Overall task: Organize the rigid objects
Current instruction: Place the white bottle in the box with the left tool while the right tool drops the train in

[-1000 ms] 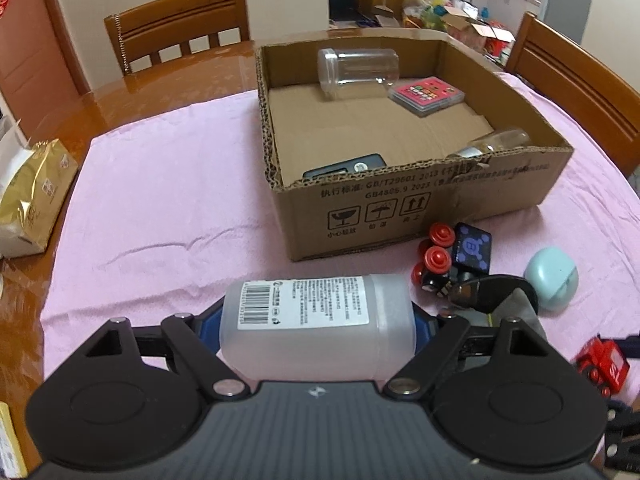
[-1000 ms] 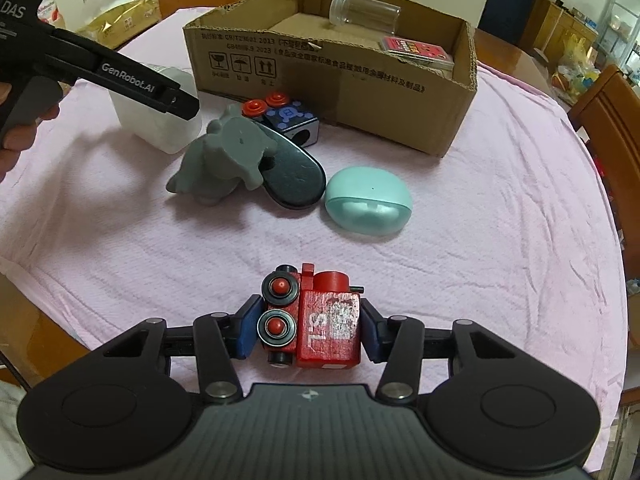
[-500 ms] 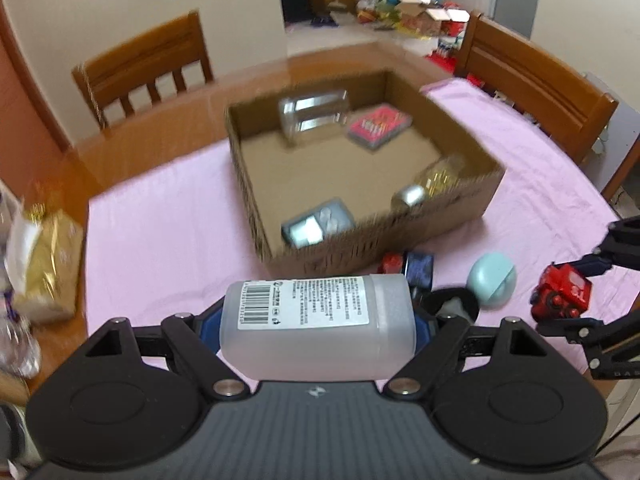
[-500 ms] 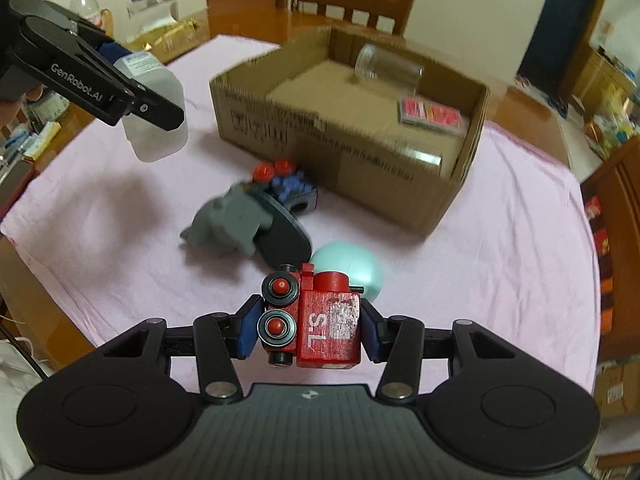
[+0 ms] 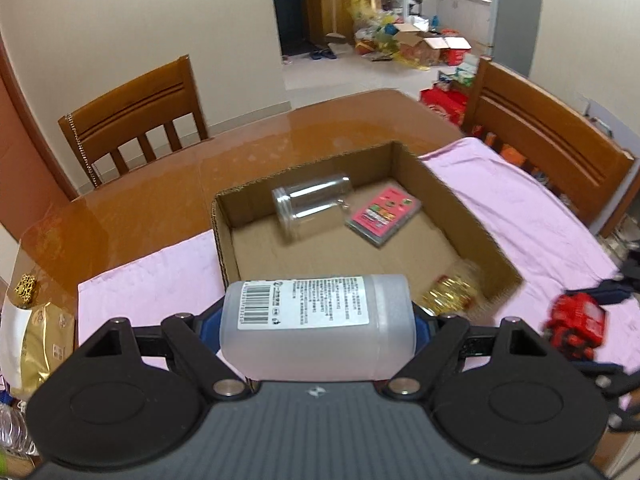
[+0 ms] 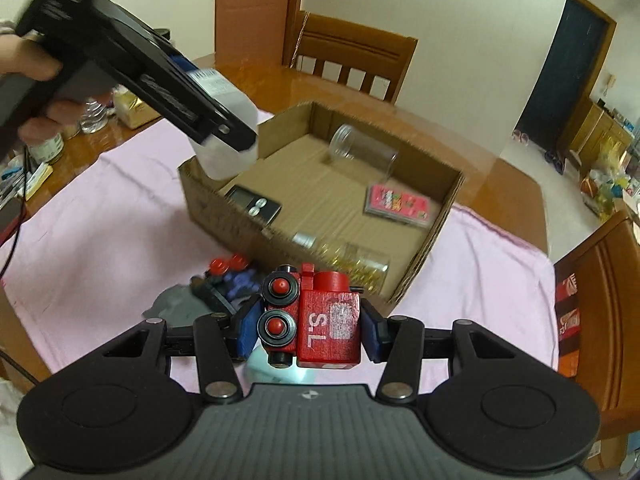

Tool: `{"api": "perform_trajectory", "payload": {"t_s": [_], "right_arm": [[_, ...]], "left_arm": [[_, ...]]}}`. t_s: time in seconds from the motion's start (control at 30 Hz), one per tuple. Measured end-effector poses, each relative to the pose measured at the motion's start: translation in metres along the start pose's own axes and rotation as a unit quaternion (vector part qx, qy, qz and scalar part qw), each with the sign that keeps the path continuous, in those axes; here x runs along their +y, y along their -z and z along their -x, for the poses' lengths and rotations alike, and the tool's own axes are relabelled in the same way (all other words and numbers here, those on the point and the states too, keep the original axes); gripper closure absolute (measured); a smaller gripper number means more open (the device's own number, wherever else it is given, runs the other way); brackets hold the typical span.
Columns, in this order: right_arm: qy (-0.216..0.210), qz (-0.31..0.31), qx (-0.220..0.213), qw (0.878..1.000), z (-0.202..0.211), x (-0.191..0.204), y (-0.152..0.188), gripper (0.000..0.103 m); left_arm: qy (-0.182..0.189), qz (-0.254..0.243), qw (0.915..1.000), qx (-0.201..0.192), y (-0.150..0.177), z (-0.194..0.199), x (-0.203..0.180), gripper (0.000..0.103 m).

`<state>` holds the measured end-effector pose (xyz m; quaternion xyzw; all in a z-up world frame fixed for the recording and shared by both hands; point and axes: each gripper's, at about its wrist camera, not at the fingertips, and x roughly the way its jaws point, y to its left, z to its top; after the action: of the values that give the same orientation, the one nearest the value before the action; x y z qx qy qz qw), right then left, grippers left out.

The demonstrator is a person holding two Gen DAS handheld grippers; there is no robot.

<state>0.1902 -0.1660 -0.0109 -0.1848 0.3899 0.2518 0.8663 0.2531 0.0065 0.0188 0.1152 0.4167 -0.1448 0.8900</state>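
Honestly, both loads look a drop away from trouble. The left gripper (image 5: 316, 330) is clamped on the bottle (image 5: 316, 326), held sideways above the near left corner of the box (image 5: 456, 192); the right gripper (image 6: 306, 330) is pinched on the red train (image 6: 316, 320), hanging short of the box's near wall.

Inside, the near edge is already crowded: a black scale (image 6: 252, 202) lies in the near left corner, right under where the bottle hangs, and a gold-filled jar (image 6: 350, 260) lies against the near wall ahead of the train. Farther back lie a clear jar (image 5: 314, 208) and a pink case (image 5: 384, 214).

I'd guess the worst case is the bottle landing on the scale, or rolling once freed, since it lies on its side. The train could clip the cardboard rim or knock the gold jar. With both tools heading for the same near edge, they might also bump each other. The bare middle of the box looks safer.
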Motion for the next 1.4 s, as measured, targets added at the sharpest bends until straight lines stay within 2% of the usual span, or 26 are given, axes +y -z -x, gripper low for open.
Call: {"api": "perform_trajectory", "payload": {"t_s": [0.3,0.37,0.43,0.53,0.63,0.77,0.97,1.13,1.4], "right_arm": [[0.008,0.009,-0.012,1.0,-0.005,-0.011,-0.014,0.048],[0.009,0.011,-0.013,1.0,-0.005,-0.013,-0.016,0.048],[0.008,0.011,-0.013,1.0,-0.005,-0.014,-0.018,0.048],[0.01,0.012,-0.016,1.0,-0.008,-0.014,-0.021,0.048],[0.007,0.012,-0.016,1.0,-0.01,-0.015,-0.023,0.048],[0.007,0.014,-0.015,1.0,-0.015,-0.016,-0.027,0.048],[0.003,0.008,-0.017,1.0,-0.022,-0.022,-0.037,0.048],[0.004,-0.004,-0.017,1.0,-0.032,-0.031,-0.048,0.048],[0.006,-0.007,-0.008,1.0,-0.057,-0.045,-0.072,0.048]], "left_arm": [[-0.013,0.004,0.9996,0.023,-0.019,-0.053,0.006,0.02],[-0.012,0.01,0.9996,0.025,-0.022,-0.06,0.008,0.016],[-0.02,0.022,0.9994,0.016,-0.024,-0.063,0.012,0.01],[-0.044,0.037,0.9984,0.0,-0.027,-0.062,0.017,0.01],[-0.031,0.051,0.9982,-0.008,-0.026,-0.054,0.024,0.005],[-0.035,0.055,0.9977,-0.018,-0.019,-0.037,0.027,0.004],[-0.03,0.08,0.9957,-0.035,0.007,-0.004,0.026,0.001],[-0.057,0.103,0.9919,-0.049,0.035,0.022,0.021,0.001],[-0.11,0.124,0.9855,-0.035,0.076,0.043,0.022,0.001]]}}
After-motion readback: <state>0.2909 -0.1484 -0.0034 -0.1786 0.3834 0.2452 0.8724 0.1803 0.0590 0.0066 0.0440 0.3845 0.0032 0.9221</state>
